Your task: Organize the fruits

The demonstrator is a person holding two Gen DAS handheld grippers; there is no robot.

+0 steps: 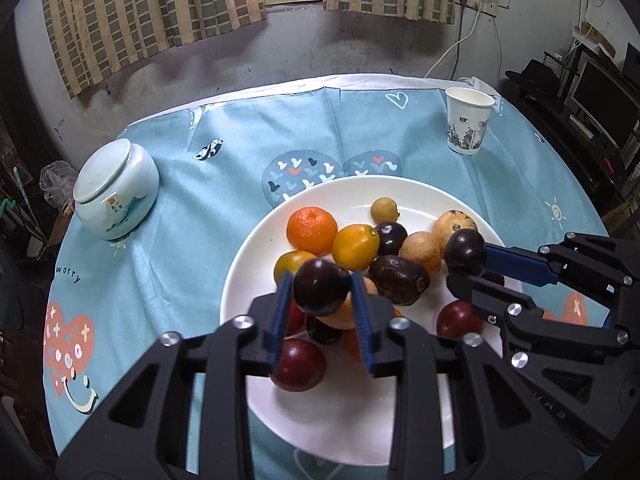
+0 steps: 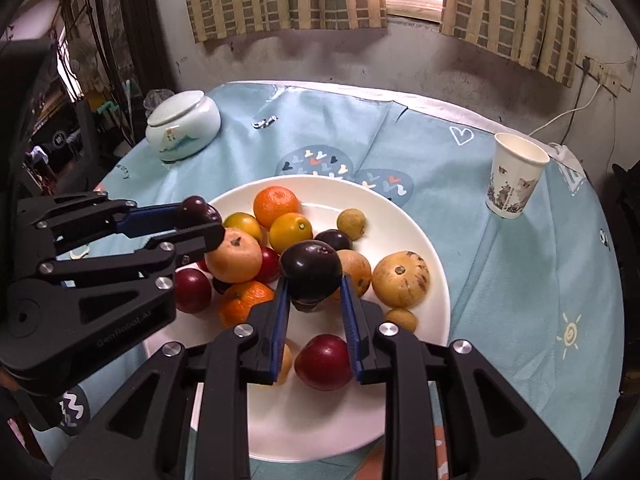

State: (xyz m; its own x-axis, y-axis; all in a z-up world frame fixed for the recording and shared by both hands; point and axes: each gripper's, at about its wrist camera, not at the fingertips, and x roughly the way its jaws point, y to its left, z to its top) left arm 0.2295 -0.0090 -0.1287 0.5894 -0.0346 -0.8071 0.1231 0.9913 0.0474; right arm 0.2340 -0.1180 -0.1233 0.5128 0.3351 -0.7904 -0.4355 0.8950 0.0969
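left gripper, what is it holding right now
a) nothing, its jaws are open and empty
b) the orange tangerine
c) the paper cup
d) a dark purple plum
d: the left gripper has its blue-padded jaws closed on a dark purple plum raised above the white plate, while the tangerine lies on the plate and the paper cup stands apart on the tablecloth.

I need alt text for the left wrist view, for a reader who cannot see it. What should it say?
The left gripper holds a dark plum above a white plate piled with mixed fruit, while the right gripper holds a second dark plum at the right. The plate sits on a blue patterned tablecloth with a lidded ceramic jar and a paper cup.
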